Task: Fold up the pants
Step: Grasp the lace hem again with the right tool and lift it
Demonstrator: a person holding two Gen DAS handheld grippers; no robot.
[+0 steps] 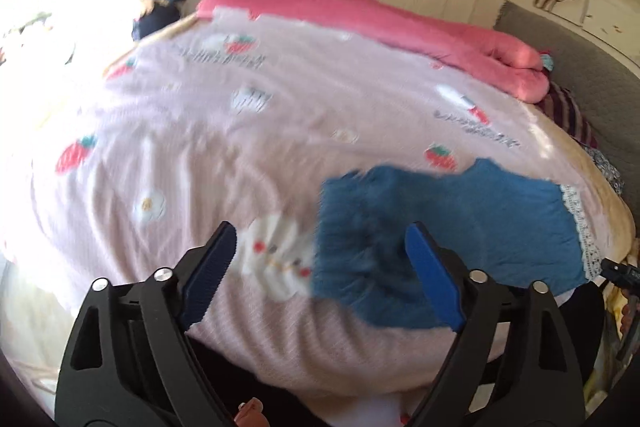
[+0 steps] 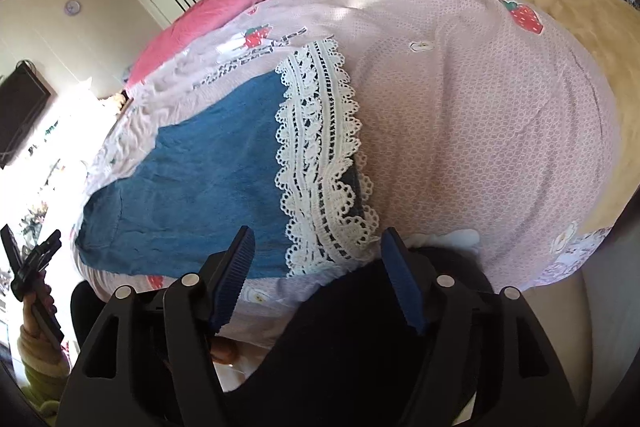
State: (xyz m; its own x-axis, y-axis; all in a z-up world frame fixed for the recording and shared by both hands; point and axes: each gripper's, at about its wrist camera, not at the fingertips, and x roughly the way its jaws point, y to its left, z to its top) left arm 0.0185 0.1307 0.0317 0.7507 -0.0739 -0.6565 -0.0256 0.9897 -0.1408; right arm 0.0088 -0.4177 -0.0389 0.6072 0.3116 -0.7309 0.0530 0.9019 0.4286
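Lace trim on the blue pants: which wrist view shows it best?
Right wrist view: the lace trim is sharp, close and central, pattern readable. The left wrist view shows only a thin, blurred strip at the pants' far right edge.

The bedspread (image 1: 248,131) is bare and free beyond and left of the pants (image 1: 460,227). A pink quilt (image 1: 360,15) blocks the far edge, pillows (image 1: 568,111) the right one.
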